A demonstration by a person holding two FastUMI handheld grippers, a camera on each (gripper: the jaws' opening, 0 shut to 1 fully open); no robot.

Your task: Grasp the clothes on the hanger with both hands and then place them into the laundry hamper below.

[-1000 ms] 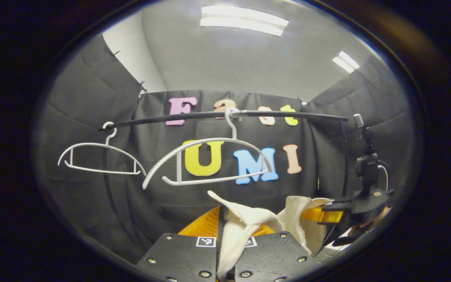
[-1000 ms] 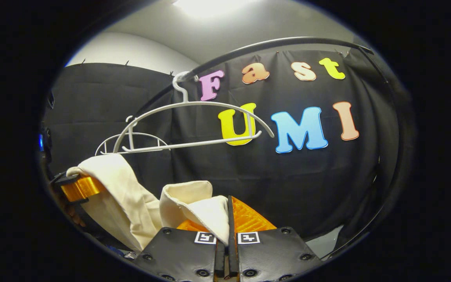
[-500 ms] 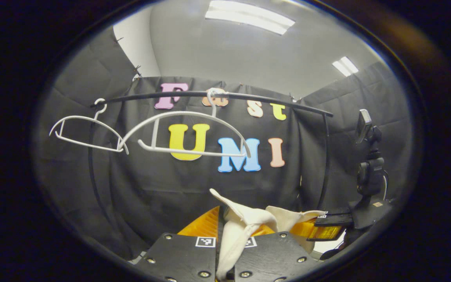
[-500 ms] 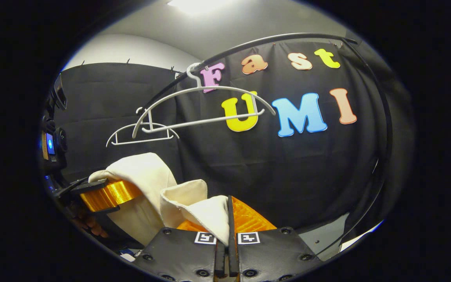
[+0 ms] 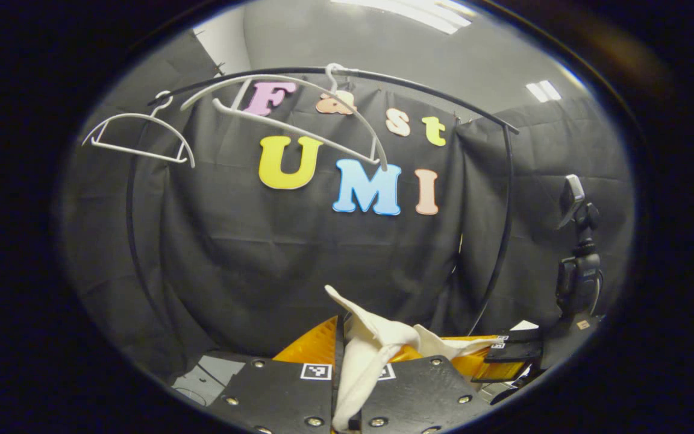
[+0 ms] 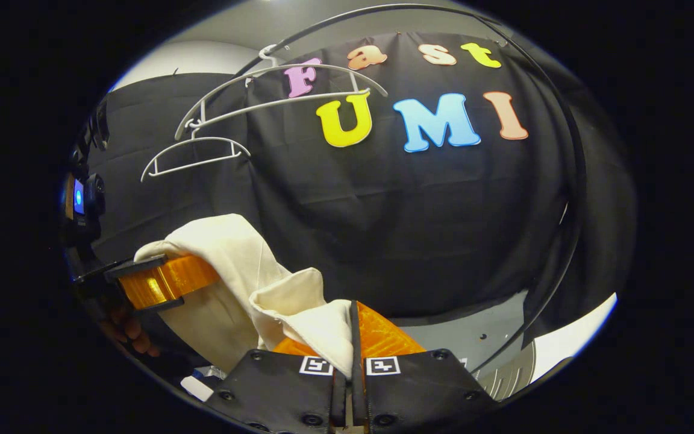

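1. Cream garment [image 6: 232, 283] off the hangers, held in the air between the two grippers, low in front of the black cloth wall; drapes and folds between them.
2. Left gripper [image 5: 347, 374]: jaws closed on a bunched fold of the garment, cloth pinched between both fingers.
3. Right gripper [image 6: 351, 361]: jaws closed on another edge of the garment, cloth running off toward the left gripper.
4. Two white hangers, near one [image 5: 299, 114] and far one [image 5: 136, 135], bare on the black rail [image 5: 443, 99], well above the garment.
5. Person's fingers [image 6: 130, 334] visible under the left gripper in right gripper view.
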